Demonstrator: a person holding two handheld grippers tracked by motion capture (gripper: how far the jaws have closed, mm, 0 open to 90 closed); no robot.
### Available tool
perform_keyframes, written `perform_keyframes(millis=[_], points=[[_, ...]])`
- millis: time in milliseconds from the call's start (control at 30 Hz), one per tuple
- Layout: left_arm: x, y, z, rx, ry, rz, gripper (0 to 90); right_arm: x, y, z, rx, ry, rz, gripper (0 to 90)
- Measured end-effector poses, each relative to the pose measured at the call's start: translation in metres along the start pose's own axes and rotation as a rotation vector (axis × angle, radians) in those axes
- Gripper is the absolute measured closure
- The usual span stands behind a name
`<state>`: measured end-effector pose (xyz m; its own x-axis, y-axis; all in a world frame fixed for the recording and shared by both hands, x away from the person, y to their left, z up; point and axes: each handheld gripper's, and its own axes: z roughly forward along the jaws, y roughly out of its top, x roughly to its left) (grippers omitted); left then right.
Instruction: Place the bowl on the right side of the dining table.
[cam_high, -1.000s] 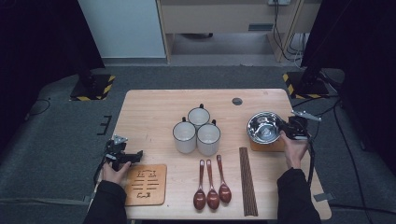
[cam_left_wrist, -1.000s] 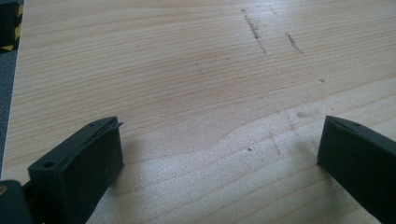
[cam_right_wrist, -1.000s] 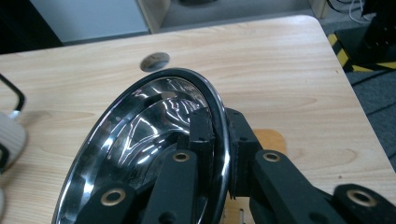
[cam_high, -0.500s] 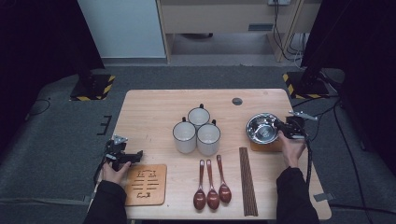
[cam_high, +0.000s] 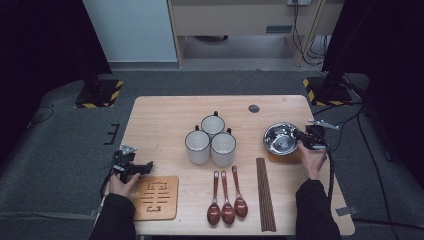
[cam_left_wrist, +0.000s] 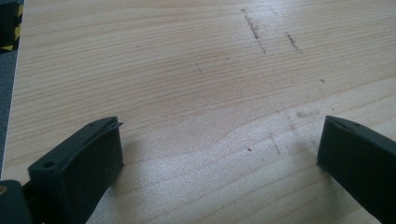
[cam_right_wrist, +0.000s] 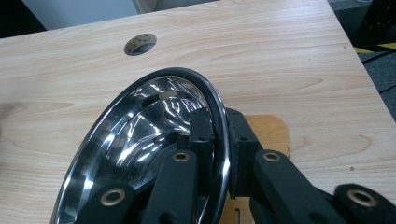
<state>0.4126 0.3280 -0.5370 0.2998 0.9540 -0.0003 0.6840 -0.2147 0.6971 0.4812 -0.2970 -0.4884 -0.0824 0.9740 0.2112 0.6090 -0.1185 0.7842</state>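
A shiny steel bowl (cam_high: 280, 138) is at the right of the table, over a small wooden coaster (cam_high: 285, 157). My right gripper (cam_high: 301, 141) is shut on the bowl's right rim. In the right gripper view the rim of the bowl (cam_right_wrist: 140, 135) runs between the two black jaws of the right gripper (cam_right_wrist: 219, 126), one inside and one outside. The bowl looks tilted over the coaster (cam_right_wrist: 271, 133). My left gripper (cam_high: 145, 167) rests at the table's left edge, just above a second, carved coaster (cam_high: 157, 197). The left gripper (cam_left_wrist: 219, 135) is open over bare wood.
Three white mugs (cam_high: 212, 140) stand clustered mid-table. Three dark wooden spoons (cam_high: 227, 200) lie near the front edge, with a bundle of chopsticks (cam_high: 265, 195) to their right. A round cable hole (cam_high: 254, 108) is at the back of the table (cam_high: 160, 120).
The right gripper has edged slightly to the left with the bowl in its grip. The left gripper has stayed where it was.
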Motion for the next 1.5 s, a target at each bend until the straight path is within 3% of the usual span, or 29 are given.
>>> perform_keyframes(millis=[467, 567, 1267, 1500], points=[[0.000, 0.000, 0.000, 0.000, 0.000, 0.000, 0.0, -0.012, -0.007, 0.004, 0.048, -0.049, 0.000, 81.0], [0.000, 0.000, 0.000, 0.000, 0.000, 0.000, 0.0, -0.012, -0.008, 0.004, 0.057, -0.063, -0.018, 80.3], [0.000, 0.000, 0.000, 0.000, 0.000, 0.000, 0.0, -0.017, -0.015, 0.007, 0.114, -0.091, -0.035, 76.5], [0.000, 0.000, 0.000, 0.000, 0.000, 0.000, 0.0, -0.015, -0.014, 0.005, 0.088, -0.093, -0.049, 68.2]])
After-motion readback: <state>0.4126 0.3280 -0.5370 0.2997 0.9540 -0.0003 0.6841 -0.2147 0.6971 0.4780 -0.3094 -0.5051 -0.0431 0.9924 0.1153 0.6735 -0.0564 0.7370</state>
